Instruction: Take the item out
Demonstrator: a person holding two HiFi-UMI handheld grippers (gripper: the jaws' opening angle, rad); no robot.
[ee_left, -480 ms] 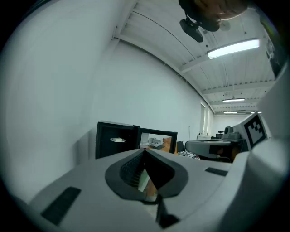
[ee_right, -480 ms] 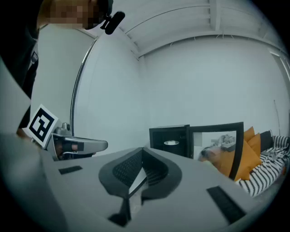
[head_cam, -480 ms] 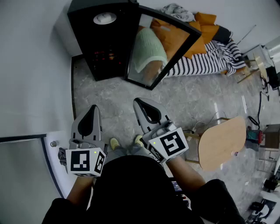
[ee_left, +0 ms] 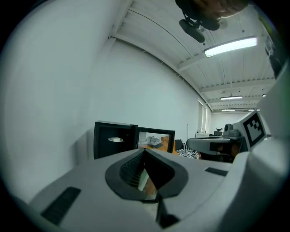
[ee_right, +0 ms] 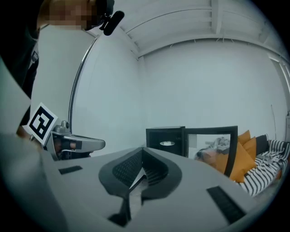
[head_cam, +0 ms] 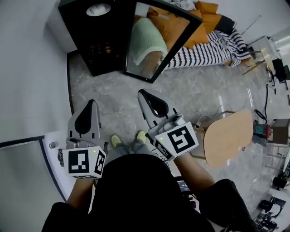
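My left gripper (head_cam: 92,103) and right gripper (head_cam: 141,93) are both pressed together with nothing in them, side by side over the grey floor (head_cam: 113,93). Past them stands the black cabinet (head_cam: 81,27) with its door (head_cam: 156,41) open, and the white round thing (head_cam: 98,9) inside looks like the item. Since a moment ago the cabinet has only slid up my view a little, so I still need to get closer.

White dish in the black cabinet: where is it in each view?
Head view: dish top, left of centre.
Left gripper view: dish left of centre, mid-height.
Right gripper view: dish just right of centre, mid-height.
Shared landmark: open glass door, right of the dish in all three.
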